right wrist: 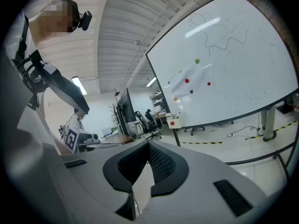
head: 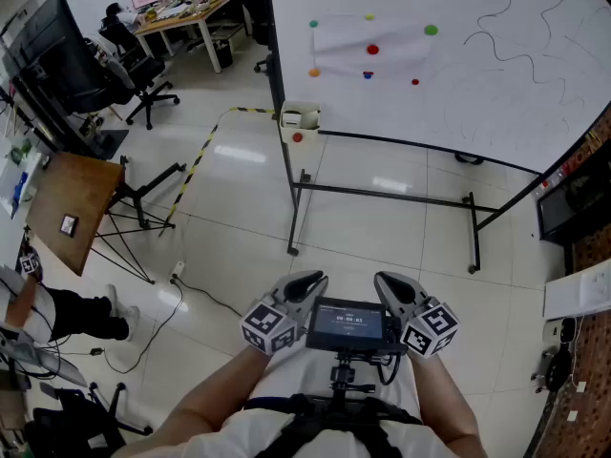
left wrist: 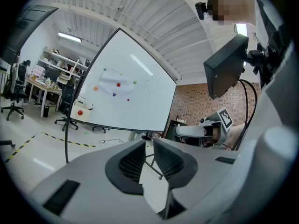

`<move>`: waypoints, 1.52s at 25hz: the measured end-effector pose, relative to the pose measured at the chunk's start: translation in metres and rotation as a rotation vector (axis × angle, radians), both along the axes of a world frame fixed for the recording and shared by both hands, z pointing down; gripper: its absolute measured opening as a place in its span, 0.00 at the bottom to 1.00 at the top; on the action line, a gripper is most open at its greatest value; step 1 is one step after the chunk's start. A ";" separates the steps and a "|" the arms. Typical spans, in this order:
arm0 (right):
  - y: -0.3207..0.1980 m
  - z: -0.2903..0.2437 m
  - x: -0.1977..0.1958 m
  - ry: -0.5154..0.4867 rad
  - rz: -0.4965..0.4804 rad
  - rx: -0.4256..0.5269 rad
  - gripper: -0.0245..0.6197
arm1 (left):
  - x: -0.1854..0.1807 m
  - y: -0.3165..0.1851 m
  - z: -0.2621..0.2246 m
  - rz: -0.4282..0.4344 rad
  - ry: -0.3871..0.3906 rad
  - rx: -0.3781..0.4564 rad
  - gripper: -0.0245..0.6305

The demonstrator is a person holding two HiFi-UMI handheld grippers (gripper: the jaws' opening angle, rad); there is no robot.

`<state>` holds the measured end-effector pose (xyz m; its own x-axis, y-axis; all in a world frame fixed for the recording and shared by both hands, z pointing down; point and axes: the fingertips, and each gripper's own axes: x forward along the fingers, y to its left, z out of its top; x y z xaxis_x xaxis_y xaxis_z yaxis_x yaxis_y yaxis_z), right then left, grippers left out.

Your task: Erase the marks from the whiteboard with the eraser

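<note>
1. Step: not started, approach phase. Both tools sit low at the person's waist, well apart from the whiteboard (head: 449,65).
2. Left tool (left wrist: 148,143): jaws pressed together, nothing in them. Right tool (right wrist: 146,144): same, empty.
3. Squiggle marks (head: 520,60) cover the board's right part, unwiped. Coloured dots (head: 372,50) sit further left.
4. Eraser: can't pick it out. My guess is the white holder (head: 300,119) at the board's lower-left corner.
5. Next: walk up, spread one tool, find and pinch the eraser, then wipe.
</note>
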<state>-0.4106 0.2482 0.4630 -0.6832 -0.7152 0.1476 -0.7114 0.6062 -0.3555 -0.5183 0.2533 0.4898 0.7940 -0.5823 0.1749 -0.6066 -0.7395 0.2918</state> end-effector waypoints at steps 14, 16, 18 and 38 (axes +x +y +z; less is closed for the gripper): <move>-0.143 0.009 -0.004 -0.047 -0.132 0.005 0.07 | -0.007 -0.118 0.009 -0.147 -0.078 -0.035 0.16; -0.172 0.005 0.001 -0.053 -0.147 0.013 0.07 | 0.001 -0.147 0.007 -0.157 -0.089 -0.037 0.16; -0.199 0.004 0.009 -0.067 -0.159 0.009 0.07 | 0.012 -0.173 0.006 -0.160 -0.102 -0.040 0.16; -0.348 0.008 0.046 -0.156 -0.301 -0.029 0.07 | 0.026 -0.336 0.003 -0.414 -0.187 -0.072 0.16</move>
